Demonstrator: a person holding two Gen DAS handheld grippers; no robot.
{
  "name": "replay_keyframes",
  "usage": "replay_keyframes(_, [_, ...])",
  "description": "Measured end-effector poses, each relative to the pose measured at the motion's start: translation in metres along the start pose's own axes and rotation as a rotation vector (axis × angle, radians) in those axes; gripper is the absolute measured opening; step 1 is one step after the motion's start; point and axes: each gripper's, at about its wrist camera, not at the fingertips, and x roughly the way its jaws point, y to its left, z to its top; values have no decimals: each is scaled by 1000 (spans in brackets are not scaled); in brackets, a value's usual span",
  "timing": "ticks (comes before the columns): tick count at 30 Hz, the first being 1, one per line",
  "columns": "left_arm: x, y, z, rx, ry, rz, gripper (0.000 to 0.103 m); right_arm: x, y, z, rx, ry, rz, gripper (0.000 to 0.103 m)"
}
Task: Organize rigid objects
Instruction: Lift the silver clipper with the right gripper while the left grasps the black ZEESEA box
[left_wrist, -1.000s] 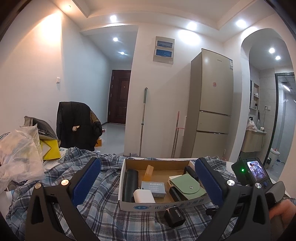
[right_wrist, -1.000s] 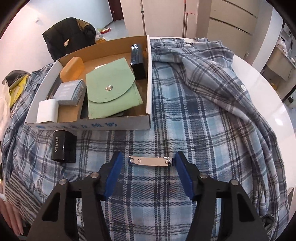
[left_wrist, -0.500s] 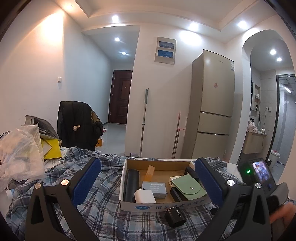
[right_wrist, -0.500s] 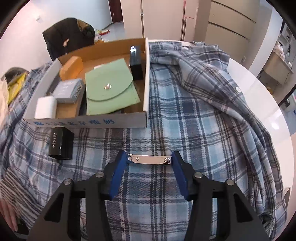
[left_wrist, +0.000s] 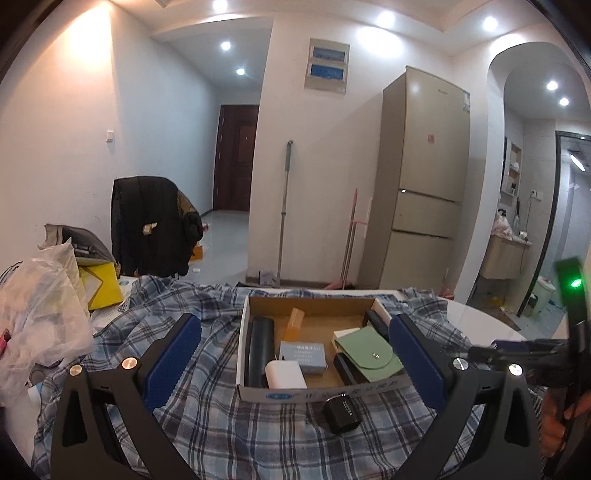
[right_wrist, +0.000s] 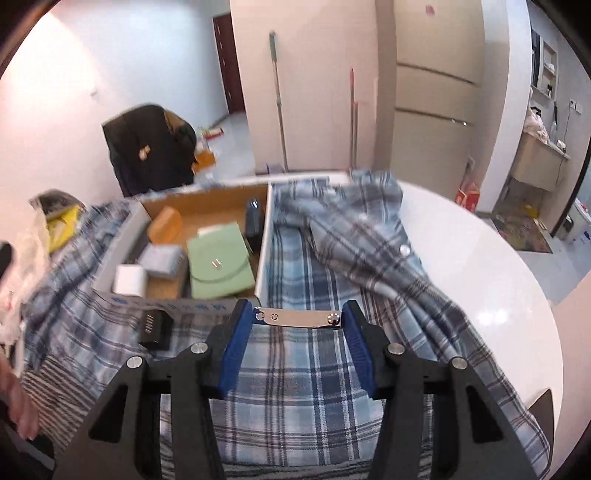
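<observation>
My right gripper (right_wrist: 298, 319) is shut on a flat silver metal clip (right_wrist: 297, 318), gripped end to end between the blue pads and lifted off the plaid cloth (right_wrist: 306, 391). Ahead and to the left lies the cardboard box (right_wrist: 264, 240), holding a green pouch (right_wrist: 218, 264), a white block (right_wrist: 129, 279), a grey box (right_wrist: 161, 258) and an orange case (right_wrist: 165, 229). A small black box (right_wrist: 155, 326) rests on the cloth in front of it. My left gripper (left_wrist: 291, 360) stands open, wide apart, facing the cardboard box (left_wrist: 242, 347) and the black box (left_wrist: 341, 410).
The plaid cloth covers a round white table (right_wrist: 491, 280). A plastic bag (left_wrist: 33, 314) and yellow item (left_wrist: 101, 288) sit at the left. A chair with a black jacket (left_wrist: 147, 225), a fridge (left_wrist: 424, 177) and mop handles stand beyond.
My right gripper closed on the metal clip and rose with it, tilting up so the room came into view. The left gripper stayed put, tipping slightly.
</observation>
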Motion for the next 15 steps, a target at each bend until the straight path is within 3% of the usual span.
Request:
replay_keyframes(7, [16, -16, -11, 14, 99, 17, 103, -29, 10, 2, -56, -166, -20, 50])
replay_keyframes(12, [29, -30, -16, 24, 188, 4, 103, -24, 7, 0, -24, -182, 49, 50])
replay_keyframes(15, [39, -37, -19, 33, 249, 2, 96, -15, 2, -4, -7, -187, 56, 50])
